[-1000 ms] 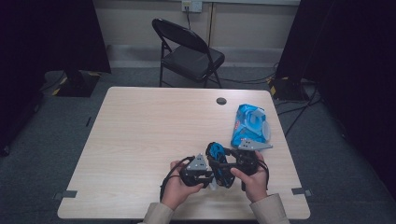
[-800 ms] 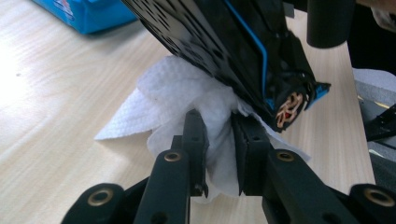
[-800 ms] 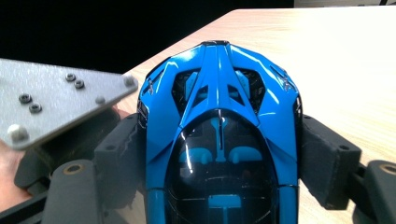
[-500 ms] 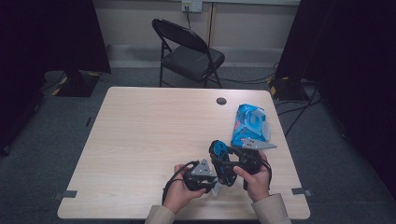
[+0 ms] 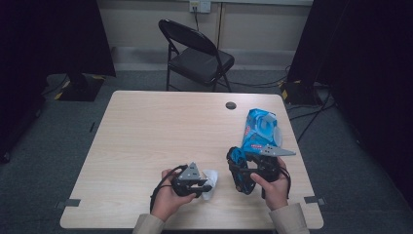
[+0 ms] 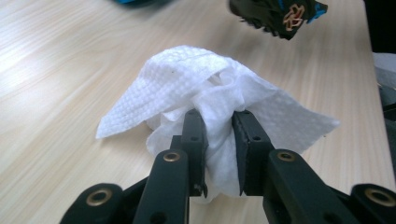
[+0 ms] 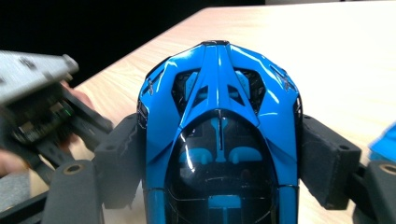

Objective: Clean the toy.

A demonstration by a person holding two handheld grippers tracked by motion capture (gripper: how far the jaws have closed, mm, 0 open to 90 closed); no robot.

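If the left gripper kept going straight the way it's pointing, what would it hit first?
Probably the toy car held in the right gripper. The left gripper, shut on the white wipe, points across bare table toward it. The car looks raised, so depth is uncertain; it might pass underneath.

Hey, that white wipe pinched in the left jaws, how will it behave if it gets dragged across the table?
The white wipe, bunched in the left hand-held gripper, looks soft and floppy: its folds sag outside the jaws. It probably weighs little and would drag along limply rather than push stiffly. Its textured surface suggests it won't slip easily.
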